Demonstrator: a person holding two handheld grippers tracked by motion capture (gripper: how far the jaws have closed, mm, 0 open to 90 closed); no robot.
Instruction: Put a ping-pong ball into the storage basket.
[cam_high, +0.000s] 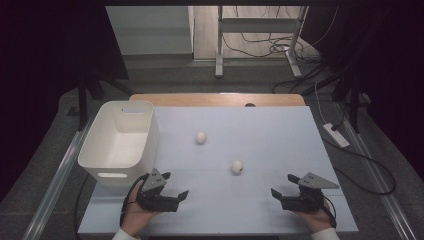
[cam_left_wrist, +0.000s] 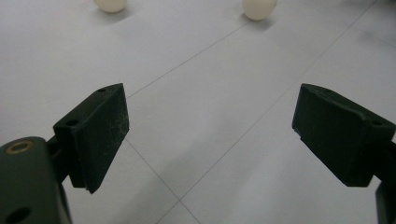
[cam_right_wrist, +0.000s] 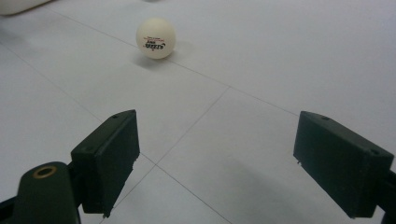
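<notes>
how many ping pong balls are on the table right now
2. The nearer ball lies on the white table between the two grippers' sides, toward the right gripper. The farther ball sits mid-table, right of the white bin, whose visible inside looks empty.

A pale surface (cam_high: 280, 135) with thin seam lines carries 3 things: a white bin (cam_high: 120, 140) at its left edge and 2 white balls, one (cam_high: 200, 137) near the middle, the other (cam_high: 237, 166) nearer the person.
</notes>
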